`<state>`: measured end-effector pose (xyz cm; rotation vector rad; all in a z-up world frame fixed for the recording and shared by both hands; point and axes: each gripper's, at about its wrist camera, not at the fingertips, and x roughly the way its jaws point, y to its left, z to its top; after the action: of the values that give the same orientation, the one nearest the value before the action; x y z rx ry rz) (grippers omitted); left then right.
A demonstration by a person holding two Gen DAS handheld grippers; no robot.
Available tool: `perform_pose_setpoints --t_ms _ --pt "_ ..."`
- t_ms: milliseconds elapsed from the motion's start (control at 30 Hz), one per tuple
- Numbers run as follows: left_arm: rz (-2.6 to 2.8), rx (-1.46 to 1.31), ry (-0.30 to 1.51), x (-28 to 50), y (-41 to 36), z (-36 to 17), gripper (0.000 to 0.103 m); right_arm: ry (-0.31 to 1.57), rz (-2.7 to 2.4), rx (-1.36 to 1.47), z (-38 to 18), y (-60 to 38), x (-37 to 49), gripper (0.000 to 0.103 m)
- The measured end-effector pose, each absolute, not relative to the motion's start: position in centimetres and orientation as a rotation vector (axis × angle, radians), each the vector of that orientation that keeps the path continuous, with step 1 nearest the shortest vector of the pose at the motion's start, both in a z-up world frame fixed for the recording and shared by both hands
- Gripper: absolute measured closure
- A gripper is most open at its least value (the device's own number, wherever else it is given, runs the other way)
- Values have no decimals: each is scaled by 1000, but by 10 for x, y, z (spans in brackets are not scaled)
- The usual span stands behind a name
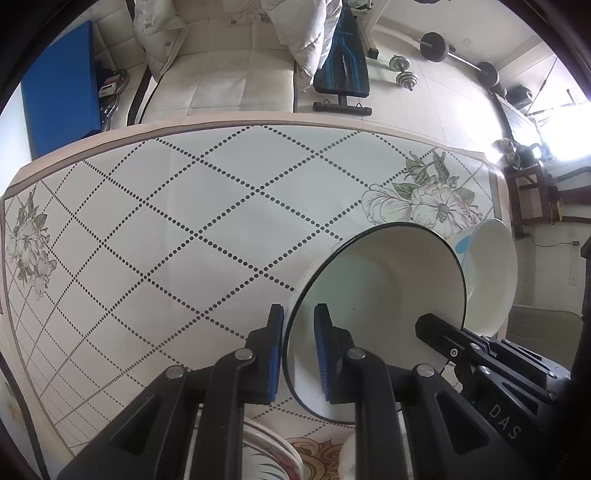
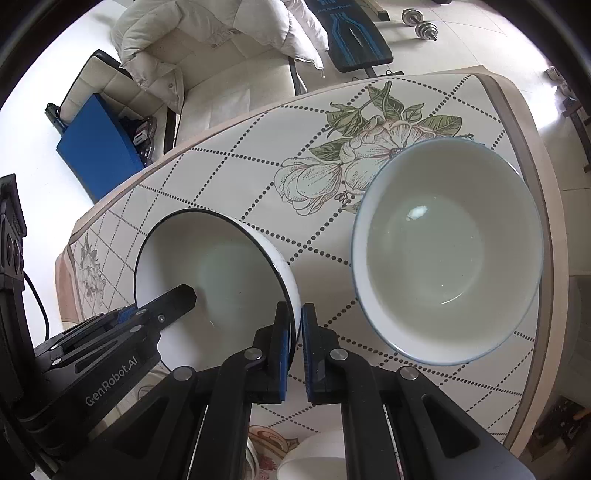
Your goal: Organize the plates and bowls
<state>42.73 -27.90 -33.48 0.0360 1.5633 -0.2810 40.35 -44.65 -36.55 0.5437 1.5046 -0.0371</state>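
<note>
A counter (image 1: 192, 206) spread with a pale cloth of dotted diamonds and printed flowers fills the middle of the room, a cream sofa (image 1: 218, 74) heaped with a white padded jacket (image 2: 207, 33) behind it, and a weight bench (image 1: 341, 70) and a barbell (image 1: 458, 55) on the tiled floor beyond. Two bowls are at the counter's flower-printed end. The blue-rimmed bowl (image 2: 447, 254), the larger in the right wrist view, sits free of both tools near the counter's edge, a small blue motif on its outer wall visible from the left wrist view. Just beside it, the black-rimmed bowl (image 1: 373, 314) is tilted and held from both sides. The left hand-held gripper (image 1: 299, 354) is closed narrow on its rim, one blue pad outside the wall and one inside. The right hand-held gripper (image 2: 298, 350) is pinched nearly shut on the opposite rim, the thin wall caught between its pads. From each wrist view the other tool's black finger shows reaching into the bowl. At the counter's near edge, partly hidden under the tools, lie a stack of patterned plates (image 1: 273, 458) and a small white bowl (image 2: 314, 458).
</note>
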Motion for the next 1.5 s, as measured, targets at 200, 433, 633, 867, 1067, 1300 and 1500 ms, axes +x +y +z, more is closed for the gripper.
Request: perform_pose_setpoints --t_ms 200,433,633,867,1067,1300,1500 --pt "-302 47 1528 410 -283 -304 89 1473 -25 566 -340 -454 387 96" --pt "-340 91 1487 381 -295 -271 89 1444 -17 560 -308 -456 353 96" --pt "-381 109 1457 352 -304 -254 89 1411 -29 568 -283 -465 319 96" --pt "-404 119 1475 317 -308 -258 89 1406 -48 572 -271 -469 278 96" --pt "-417 141 1535 290 -310 -281 89 1447 -55 570 -289 -462 243 96" --pt "-412 177 1613 272 -316 -320 89 1506 -78 584 -326 -463 218 96" --pt "-405 202 1671 268 -321 -344 89 1561 -90 577 -355 -465 209 96"
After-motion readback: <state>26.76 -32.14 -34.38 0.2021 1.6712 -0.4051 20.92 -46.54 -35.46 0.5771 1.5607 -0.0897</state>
